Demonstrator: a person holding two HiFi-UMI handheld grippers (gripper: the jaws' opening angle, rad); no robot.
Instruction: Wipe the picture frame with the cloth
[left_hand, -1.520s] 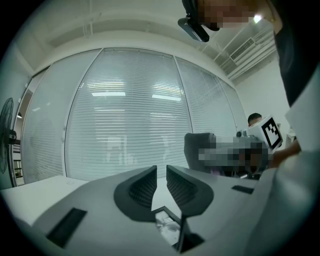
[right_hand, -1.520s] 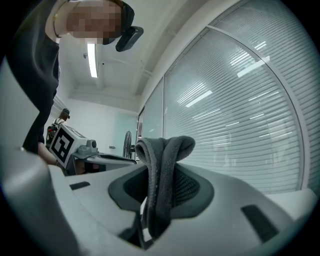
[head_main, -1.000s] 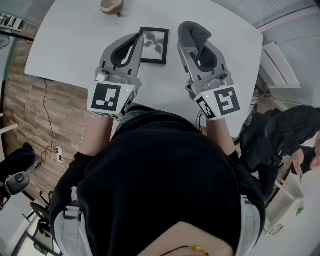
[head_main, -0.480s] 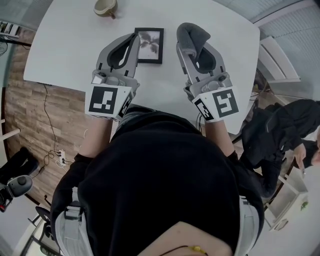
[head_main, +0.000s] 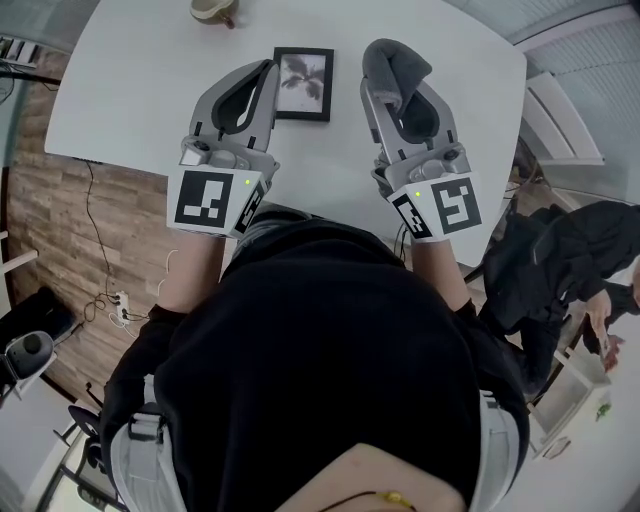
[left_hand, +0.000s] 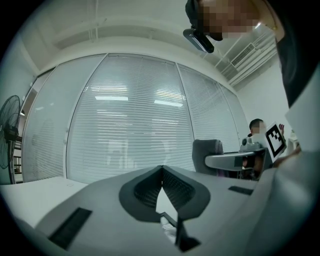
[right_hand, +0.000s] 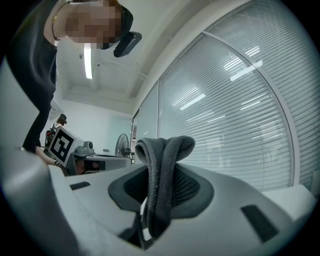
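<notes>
Nothing moved, picture frame flat, long axis away from person

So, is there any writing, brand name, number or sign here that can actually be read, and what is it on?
No readable words or numbers anywhere.
Left cube, on the left tool: black-and-white square pattern, not lettering.
Right cube, on the right tool: same sort of pattern.
Picture frame: a plant print, no caption.
Cloth in the right tool: no label showing.
</notes>
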